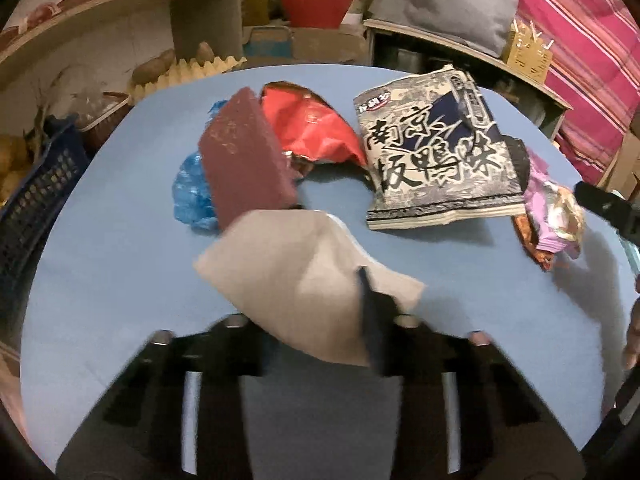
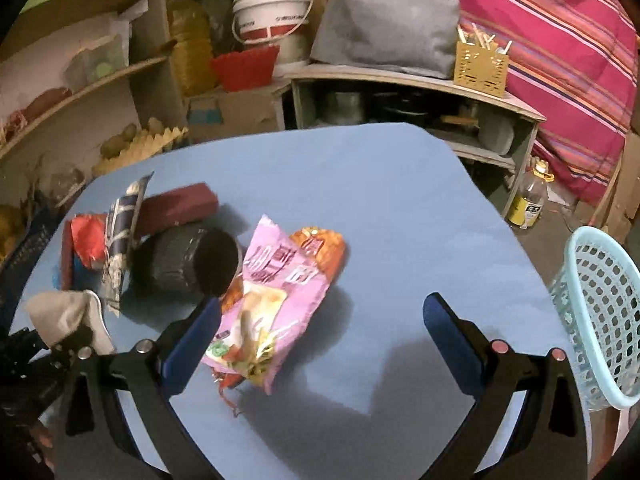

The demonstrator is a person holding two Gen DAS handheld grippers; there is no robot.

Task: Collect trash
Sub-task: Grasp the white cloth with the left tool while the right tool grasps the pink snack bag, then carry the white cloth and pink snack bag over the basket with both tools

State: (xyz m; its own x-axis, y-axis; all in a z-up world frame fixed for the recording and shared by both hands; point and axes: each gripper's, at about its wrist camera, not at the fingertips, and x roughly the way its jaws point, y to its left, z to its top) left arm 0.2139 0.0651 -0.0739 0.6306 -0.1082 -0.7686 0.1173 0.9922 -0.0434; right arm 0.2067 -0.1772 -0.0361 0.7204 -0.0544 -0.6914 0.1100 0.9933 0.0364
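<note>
1. Pale beige, soft and creased, a crumpled paper tissue (image 1: pixel 304 276) fills the near part of the left wrist view, pinched between the closed jaws of the left gripper (image 1: pixel 360 320) just above the blue worktop (image 1: pixel 100 280); only one dark finger (image 1: pixel 370 320) shows against it.
2. Only the right wrist view shows the light blue perforated plastic basket (image 2: pixel 600 320) past the worktop's right edge, and a black ribbed cylindrical container (image 2: pixel 188 260) lying on its side.
3. That view also shows the right gripper (image 2: pixel 320 336) with its jaws wide open and nothing between the pads; its left finger (image 2: pixel 192 344) stands just beside a pink printed snack bag (image 2: pixel 276 304), which lies flat over an orange wrapper (image 2: pixel 324 248).
4. Only the left wrist view shows the face of the white-and-navy snack packet with large black characters (image 1: pixel 436 152), lying flat in the middle of the worktop; from the right it appears edge-on.
5. Left of that packet lie a maroon rectangular box (image 1: pixel 244 156), a crumpled red foil wrapper (image 1: pixel 316 132) and a crinkled blue plastic bag (image 1: pixel 192 188), all touching or overlapping.
6. At the far left of the right wrist view the tissue appears again, bunched at the left gripper.
</note>
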